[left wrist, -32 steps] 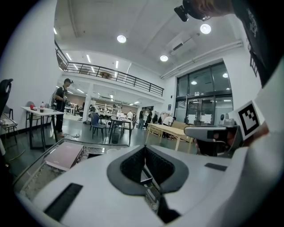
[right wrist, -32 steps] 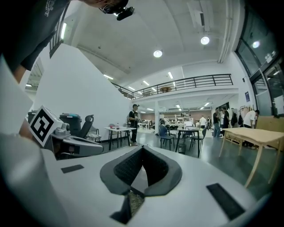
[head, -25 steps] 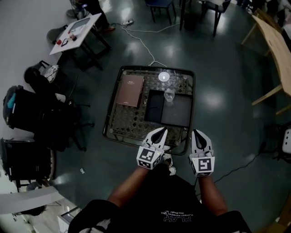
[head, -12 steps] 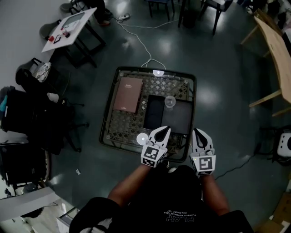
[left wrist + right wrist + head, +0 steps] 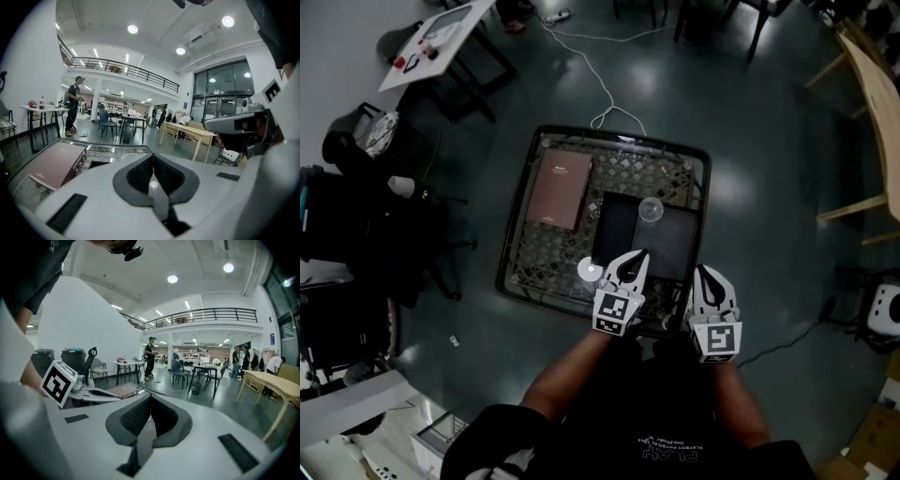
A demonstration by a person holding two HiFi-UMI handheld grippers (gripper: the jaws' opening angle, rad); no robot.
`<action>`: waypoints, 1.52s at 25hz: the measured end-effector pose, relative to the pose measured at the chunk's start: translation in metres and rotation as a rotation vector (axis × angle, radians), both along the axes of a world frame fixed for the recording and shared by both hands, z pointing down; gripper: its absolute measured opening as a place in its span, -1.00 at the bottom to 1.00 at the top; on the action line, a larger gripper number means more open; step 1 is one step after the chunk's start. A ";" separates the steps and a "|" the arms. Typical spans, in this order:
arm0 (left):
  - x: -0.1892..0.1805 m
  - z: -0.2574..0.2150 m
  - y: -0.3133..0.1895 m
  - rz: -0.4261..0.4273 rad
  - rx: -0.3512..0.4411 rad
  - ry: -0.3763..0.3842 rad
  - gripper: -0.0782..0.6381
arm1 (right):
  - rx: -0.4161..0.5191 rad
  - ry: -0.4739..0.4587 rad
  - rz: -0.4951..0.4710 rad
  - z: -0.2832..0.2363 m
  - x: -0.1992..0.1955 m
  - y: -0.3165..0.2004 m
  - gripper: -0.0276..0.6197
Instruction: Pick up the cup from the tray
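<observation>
Closed left claw (image 5: 639, 255), jaws met tip to tip with nothing between them, dark pads (image 5: 139, 174) pressed together in the left gripper view. Held over the near edge of the counter (image 5: 546, 253), tips above the near-left corner of the tray (image 5: 673, 246). Closed right claw (image 5: 705, 270) just beside it, likewise empty, jaws together in the right gripper view, poised by the near-right corner of the counter. Both claws apart from the cup (image 5: 651, 210).

Clear cup upright on the black tray, close to the tray's far edge and about midway along it. Tray flat on the right half of the counter, closer to the near edge than to the far one. Brown book (image 5: 562, 187) flat on the left half, toward the far-left corner, just beside the tray without overlap; same book low at left in the left gripper view (image 5: 55, 164). Counter top of open metal lattice inside a dark frame.

Marker cube (image 5: 58, 380) of the left claw at left in the right gripper view. Bare forearms (image 5: 567, 380) behind the claws. Around the counter, dark glossy floor (image 5: 769, 187); a white cable (image 5: 598, 80) off the far edge; a small white table (image 5: 441, 33) well beyond the far-left corner; a wooden table (image 5: 877, 94) well off to the right; dark bags and chairs (image 5: 356, 225) off to the left.
</observation>
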State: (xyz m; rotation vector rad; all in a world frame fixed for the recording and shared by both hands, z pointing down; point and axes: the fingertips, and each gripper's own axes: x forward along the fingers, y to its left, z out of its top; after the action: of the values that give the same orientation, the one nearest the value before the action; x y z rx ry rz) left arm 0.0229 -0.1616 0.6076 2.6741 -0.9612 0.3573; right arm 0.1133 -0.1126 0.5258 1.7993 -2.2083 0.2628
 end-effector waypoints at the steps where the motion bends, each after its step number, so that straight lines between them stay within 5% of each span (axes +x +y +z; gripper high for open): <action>1: 0.001 0.004 -0.004 -0.012 -0.001 -0.010 -0.75 | -0.001 -0.009 -0.005 0.003 0.002 -0.003 -0.89; 10: 0.010 0.039 -0.035 -0.129 -0.005 -0.142 -0.73 | -0.063 -0.068 -0.021 0.045 0.035 -0.019 -0.89; 24: 0.028 0.090 -0.070 -0.233 -0.049 -0.225 -0.04 | -0.121 -0.133 -0.035 0.081 0.062 -0.022 -0.89; 38: 0.044 0.123 -0.100 -0.299 -0.081 -0.317 0.05 | -0.171 -0.164 -0.081 0.095 0.067 -0.005 -0.89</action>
State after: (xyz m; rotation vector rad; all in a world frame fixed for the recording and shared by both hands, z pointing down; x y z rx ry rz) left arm 0.0664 -0.2616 0.7304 2.3943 -1.3826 0.7476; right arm 0.1805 -0.1177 0.6210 1.6464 -2.2824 0.5822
